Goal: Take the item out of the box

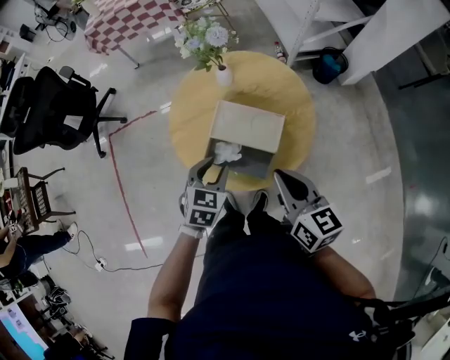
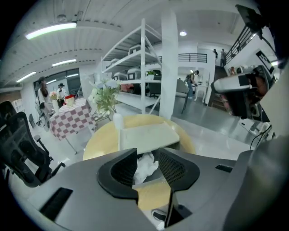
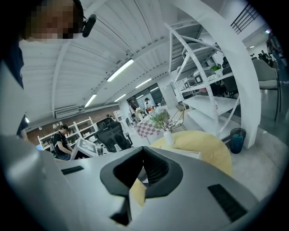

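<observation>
Evidently at the reach step, the left gripper (image 2: 148, 158) stood spread just before the white item (image 2: 145, 168) in the box (image 1: 247, 125), needing closure next; the right gripper (image 3: 143, 152) was pressed together.

Round yellow table (image 1: 299, 105) with a white vase (image 1: 223, 75) of flowers (image 1: 205, 36) at its far edge; black office chair (image 1: 49, 109) and checkered table (image 1: 130, 21) to the left

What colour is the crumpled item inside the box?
White; the item shows best in the head view.
</observation>
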Action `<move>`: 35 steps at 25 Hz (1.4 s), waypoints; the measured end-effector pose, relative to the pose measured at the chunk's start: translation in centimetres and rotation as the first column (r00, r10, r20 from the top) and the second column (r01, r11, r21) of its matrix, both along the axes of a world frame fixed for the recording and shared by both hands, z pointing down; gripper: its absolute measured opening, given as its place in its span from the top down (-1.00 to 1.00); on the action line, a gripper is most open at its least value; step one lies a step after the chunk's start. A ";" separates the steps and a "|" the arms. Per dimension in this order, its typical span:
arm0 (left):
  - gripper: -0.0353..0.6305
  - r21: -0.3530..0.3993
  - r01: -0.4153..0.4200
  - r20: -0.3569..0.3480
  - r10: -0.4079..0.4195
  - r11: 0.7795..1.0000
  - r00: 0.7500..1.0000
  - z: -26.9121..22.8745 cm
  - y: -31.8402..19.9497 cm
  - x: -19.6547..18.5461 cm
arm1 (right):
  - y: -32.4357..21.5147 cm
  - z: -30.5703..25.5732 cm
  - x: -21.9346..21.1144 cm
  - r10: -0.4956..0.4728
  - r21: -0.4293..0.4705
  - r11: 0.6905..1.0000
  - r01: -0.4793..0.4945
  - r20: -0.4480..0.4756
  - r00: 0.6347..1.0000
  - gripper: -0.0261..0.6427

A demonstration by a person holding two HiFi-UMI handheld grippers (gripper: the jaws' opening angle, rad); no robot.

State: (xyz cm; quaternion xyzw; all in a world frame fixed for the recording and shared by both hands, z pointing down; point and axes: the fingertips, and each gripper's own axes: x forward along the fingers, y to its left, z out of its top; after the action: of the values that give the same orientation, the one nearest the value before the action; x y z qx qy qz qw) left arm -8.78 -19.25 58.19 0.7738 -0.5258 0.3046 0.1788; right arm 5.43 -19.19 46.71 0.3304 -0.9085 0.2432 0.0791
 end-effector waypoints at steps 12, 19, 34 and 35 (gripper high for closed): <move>0.43 -0.223 -0.128 0.061 0.145 0.966 0.988 7.5 -2.0 -0.2 | -1.0 1.4 -1.2 0.034 -0.039 0.999 -0.035 -0.036 0.999 0.89; 0.43 -0.323 -0.230 0.110 0.277 0.918 0.954 10.6 -3.2 0.4 | -0.8 2.5 -1.6 0.044 -0.057 0.997 -0.046 -0.046 0.998 0.89; 0.56 -0.461 -0.347 0.184 0.470 0.817 0.863 15.0 -3.8 1.4 | 0.2 4.1 -0.9 0.106 -0.094 0.989 -0.112 -0.061 0.992 0.89; 0.58 -0.466 -0.354 0.185 0.480 0.811 0.857 15.1 -3.8 1.4 | 0.3 4.1 -0.8 0.112 -0.095 0.989 -0.117 -0.062 0.992 0.89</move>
State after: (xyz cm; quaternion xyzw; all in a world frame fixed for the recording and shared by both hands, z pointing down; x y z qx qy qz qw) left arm -7.38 -23.00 73.33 0.7606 -0.2842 0.5529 0.1872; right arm 4.59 -18.94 50.82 0.3845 -0.8724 0.2825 0.1067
